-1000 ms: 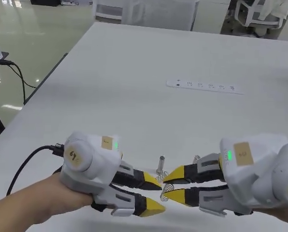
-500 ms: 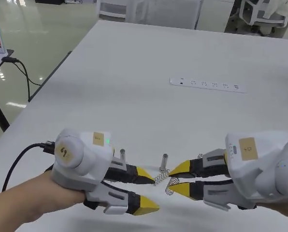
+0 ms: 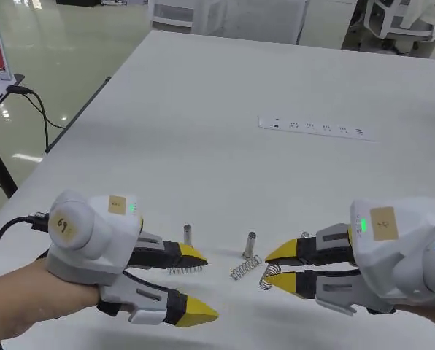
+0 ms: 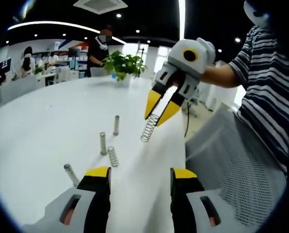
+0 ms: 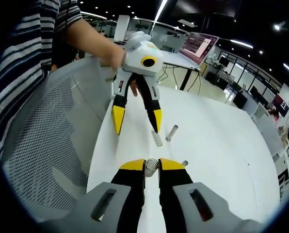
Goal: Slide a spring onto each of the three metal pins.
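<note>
Head view: left gripper (image 3: 201, 286) jaws wide apart, empty, loose spring (image 3: 184, 270) just beside upper jaw. Left pin (image 3: 187, 235) and centre pin (image 3: 250, 244) upright on table (image 3: 203, 131); second spring (image 3: 244, 268) flat beside centre pin. Right gripper (image 3: 274, 267) clamped on third spring (image 3: 270, 276), just right of it.

Metal pins (image 3: 249, 244) gleam — coiled wire springs (image 3: 244, 268) too (tabletop (image 3: 203, 131) matt).

right gripper (image 5: 152, 169) tips pinching a spring (image 5: 152, 163) | left gripper (image 5: 136, 121) opposite, jaws spread wide | second spring (image 5: 156, 139) at one tip, maybe touching, hard to tell | pin (image 5: 171, 132) just beside
</note>
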Demonstrator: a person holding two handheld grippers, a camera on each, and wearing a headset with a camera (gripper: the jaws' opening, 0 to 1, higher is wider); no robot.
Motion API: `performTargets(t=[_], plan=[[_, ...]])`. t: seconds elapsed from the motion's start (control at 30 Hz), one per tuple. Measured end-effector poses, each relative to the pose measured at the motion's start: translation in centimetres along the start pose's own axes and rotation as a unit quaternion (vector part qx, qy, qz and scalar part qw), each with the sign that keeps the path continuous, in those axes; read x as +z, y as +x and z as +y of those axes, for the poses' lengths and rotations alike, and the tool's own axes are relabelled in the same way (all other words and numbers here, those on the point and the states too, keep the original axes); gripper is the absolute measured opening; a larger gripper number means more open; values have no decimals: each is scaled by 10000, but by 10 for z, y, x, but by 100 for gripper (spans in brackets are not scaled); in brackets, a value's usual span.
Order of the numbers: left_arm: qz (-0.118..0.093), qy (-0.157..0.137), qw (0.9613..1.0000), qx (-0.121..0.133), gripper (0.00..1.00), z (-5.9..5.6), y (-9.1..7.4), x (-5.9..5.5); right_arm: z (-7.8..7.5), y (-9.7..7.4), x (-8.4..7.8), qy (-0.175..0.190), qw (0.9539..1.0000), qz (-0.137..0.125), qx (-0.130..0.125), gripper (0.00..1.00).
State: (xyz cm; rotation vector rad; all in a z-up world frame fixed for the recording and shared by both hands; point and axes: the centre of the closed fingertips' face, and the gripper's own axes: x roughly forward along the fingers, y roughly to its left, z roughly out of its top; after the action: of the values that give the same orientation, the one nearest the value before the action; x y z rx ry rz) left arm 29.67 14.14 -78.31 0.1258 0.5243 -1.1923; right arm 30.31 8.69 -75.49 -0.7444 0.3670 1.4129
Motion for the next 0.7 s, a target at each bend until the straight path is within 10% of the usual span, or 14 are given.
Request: performTargets(t=[0.27, 0.5, 0.7], plan=[[-2, -139, 9997, 190, 60, 6, -15, -3, -3, -3, -4, 49, 10000, 42, -66, 7], [-111, -206, 9968, 766, 94, 28, -29, -7, -2, -6, -11, 76, 9999, 117, -89, 7], [-177, -317, 9953, 901, 98, 35, -36, -10, -5, -8, -14, 132, 9997, 155, -141, 7]])
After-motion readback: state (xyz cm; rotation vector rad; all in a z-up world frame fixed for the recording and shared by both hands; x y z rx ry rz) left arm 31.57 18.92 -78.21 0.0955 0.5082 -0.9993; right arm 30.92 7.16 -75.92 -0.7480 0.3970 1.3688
